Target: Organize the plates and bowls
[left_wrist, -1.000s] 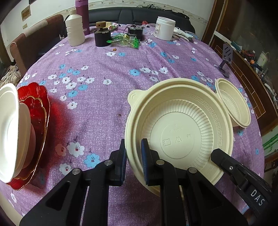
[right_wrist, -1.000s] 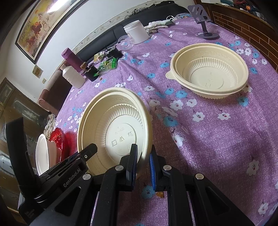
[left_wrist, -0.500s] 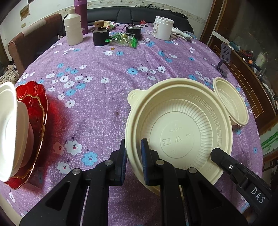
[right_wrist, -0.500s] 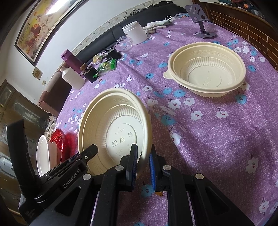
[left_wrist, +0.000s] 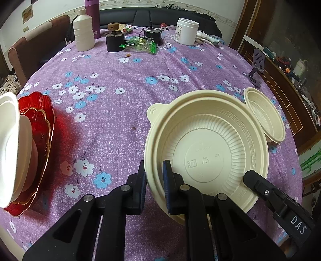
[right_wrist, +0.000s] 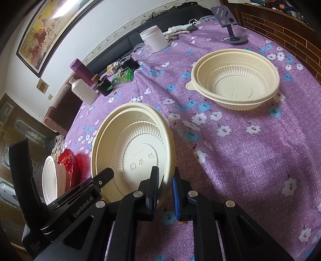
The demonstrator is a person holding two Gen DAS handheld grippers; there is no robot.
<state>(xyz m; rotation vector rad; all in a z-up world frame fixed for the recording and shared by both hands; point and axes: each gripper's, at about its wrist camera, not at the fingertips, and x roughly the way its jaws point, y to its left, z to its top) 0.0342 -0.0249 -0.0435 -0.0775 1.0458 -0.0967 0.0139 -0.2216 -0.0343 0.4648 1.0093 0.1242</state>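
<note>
**Clerk:** Fingers, left gripper [left_wrist: 154, 185]: clamped on the near rim of the cream bowl [left_wrist: 208, 152], one finger outside the wall, one inside. Fingers, right gripper [right_wrist: 165, 190]: clamped on the same bowl [right_wrist: 136, 152] at its opposite rim. Bowl held tilted between the two, above the table [left_wrist: 120, 104].

**Checker:** Other bowls?

**Clerk:** One, second cream bowl [right_wrist: 236, 82], upright on the purple flowered cloth, apart from the held one, on the right gripper's side; in the left view it shows just behind the held bowl's far rim [left_wrist: 264, 116].

**Checker:** Plates?

**Clerk:** One stack at the table's left edge: red plates [left_wrist: 40, 128] underneath, a pinkish piece and white dish [left_wrist: 8, 144] on top.

**Checker:** Far side?

**Clerk:** White bottle [left_wrist: 83, 34], purple flask [left_wrist: 92, 12], black can [left_wrist: 115, 41], green wrappers [left_wrist: 140, 45], white jar [left_wrist: 186, 31], phone stand [right_wrist: 230, 26].
</note>
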